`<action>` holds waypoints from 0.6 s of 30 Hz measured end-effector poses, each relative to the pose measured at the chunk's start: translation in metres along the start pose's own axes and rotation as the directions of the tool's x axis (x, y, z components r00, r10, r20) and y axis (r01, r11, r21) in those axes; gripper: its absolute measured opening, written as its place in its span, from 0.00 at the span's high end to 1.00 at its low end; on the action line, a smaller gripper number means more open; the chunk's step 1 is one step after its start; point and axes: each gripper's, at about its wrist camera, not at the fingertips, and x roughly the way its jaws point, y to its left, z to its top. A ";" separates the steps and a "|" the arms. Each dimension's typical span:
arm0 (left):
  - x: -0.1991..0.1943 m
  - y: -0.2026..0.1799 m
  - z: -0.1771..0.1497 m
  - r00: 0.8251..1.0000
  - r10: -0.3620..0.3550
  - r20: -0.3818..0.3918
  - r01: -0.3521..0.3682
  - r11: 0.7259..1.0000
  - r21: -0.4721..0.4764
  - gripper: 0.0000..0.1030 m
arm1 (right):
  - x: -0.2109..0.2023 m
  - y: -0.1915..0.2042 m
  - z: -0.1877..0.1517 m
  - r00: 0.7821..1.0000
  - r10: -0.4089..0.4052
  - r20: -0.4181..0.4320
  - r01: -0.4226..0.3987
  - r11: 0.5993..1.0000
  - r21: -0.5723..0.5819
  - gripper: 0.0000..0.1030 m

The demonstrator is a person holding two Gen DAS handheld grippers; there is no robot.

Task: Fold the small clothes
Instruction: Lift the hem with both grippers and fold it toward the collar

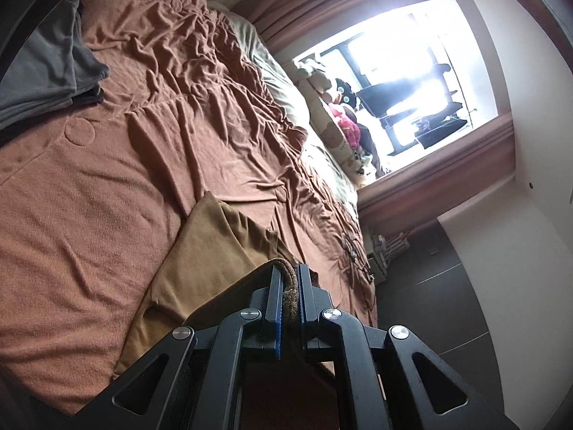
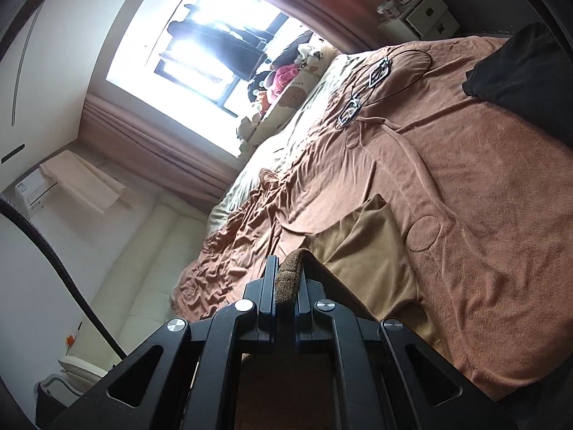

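A tan-brown small garment (image 1: 211, 265) lies partly on the brown bedspread (image 1: 107, 186), with one end lifted. My left gripper (image 1: 287, 268) is shut on the garment's ribbed hem, which bulges between the fingers. The same garment shows in the right wrist view (image 2: 361, 251), spread on the bedspread (image 2: 483, 215). My right gripper (image 2: 288, 261) is shut on another part of the ribbed hem. Both grippers hold the hem up above the bed, and the cloth hangs from them down to the part lying flat.
Folded grey clothes (image 1: 43, 71) are stacked at the bed's far left. A black garment (image 2: 523, 68) lies at the bed's corner. Two clothes hangers (image 2: 361, 89) lie on the bedspread. Stuffed toys (image 2: 286, 75) sit by the bright window (image 1: 404, 64). A white nightstand (image 2: 419, 14) stands beside the bed.
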 end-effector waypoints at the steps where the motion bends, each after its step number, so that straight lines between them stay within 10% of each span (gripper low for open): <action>1: 0.007 0.002 0.003 1.000 0.010 -0.004 -0.010 1.000 -0.003 0.94 | 0.008 -0.001 0.004 1.000 -0.009 -0.007 0.009 1.000 0.004 0.97; 18: 0.116 0.038 0.045 0.979 0.192 -0.074 -0.193 0.981 -0.016 0.94 | 0.122 -0.018 0.040 0.984 -0.143 -0.103 0.150 0.987 0.063 0.97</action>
